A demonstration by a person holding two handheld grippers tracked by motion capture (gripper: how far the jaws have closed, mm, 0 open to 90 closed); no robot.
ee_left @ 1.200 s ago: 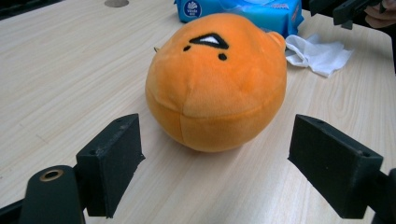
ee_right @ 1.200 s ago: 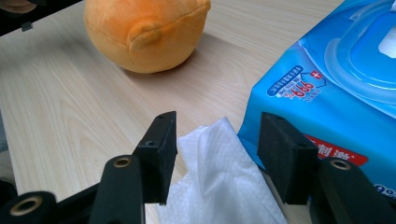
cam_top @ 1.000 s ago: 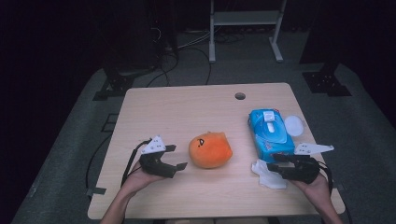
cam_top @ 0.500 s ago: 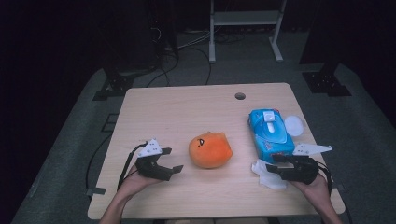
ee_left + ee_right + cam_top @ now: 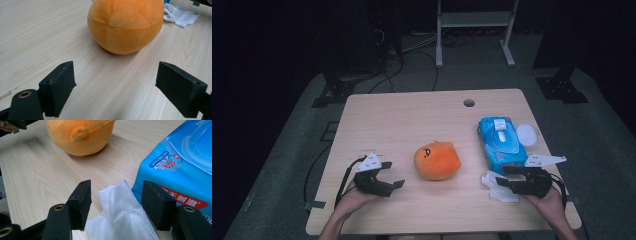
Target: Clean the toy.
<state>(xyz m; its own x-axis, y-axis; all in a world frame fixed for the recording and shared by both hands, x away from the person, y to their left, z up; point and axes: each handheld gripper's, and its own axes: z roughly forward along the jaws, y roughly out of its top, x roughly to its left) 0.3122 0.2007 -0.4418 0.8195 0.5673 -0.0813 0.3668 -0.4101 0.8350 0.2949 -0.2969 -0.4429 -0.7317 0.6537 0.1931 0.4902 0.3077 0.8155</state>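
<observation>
Two jaws flank wipe (image 5: 120, 212) — unclamped.

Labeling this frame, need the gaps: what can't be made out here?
- High view: print on the wipes pack, too small.
- Right gripper view: wipe near end runs off the bottom edge; pack's far side cut by the right edge.
- Left gripper view: plush toy face, cut by the top edge.

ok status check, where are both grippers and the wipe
Left hand-held gripper open, empty, facing orange plush. Right hand-held gripper open, jaws either side of white wipe, not closed. Blue wipes pack close beside right jaw.
</observation>
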